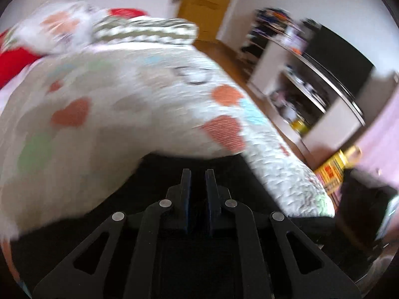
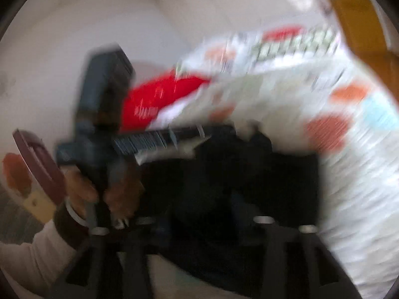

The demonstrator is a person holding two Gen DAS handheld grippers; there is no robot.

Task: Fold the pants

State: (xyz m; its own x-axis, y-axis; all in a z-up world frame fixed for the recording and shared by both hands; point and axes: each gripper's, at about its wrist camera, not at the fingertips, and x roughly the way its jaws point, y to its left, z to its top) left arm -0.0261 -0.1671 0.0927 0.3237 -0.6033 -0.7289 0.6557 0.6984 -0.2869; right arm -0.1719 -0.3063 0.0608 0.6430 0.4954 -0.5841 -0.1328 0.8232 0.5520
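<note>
The black pants (image 1: 189, 169) lie on a bed's white quilt with coloured hearts (image 1: 124, 109). In the left wrist view my left gripper (image 1: 198, 174) has its fingers nearly together with a narrow gap, over the black cloth; whether cloth is pinched between them does not show. The right wrist view is badly blurred. The black pants (image 2: 249, 174) fill its middle and hide my right gripper's fingertips. The left gripper's blue body (image 2: 99, 114) and the hand holding it (image 2: 82, 189) show at the left.
A red pillow (image 1: 15, 59) and patterned pillows (image 1: 144, 32) lie at the bed's head. A white shelf unit (image 1: 311, 92) with clutter, a wooden door (image 1: 207, 2) and a wooden floor are to the right. A yellow box (image 1: 334, 169) sits by the bed.
</note>
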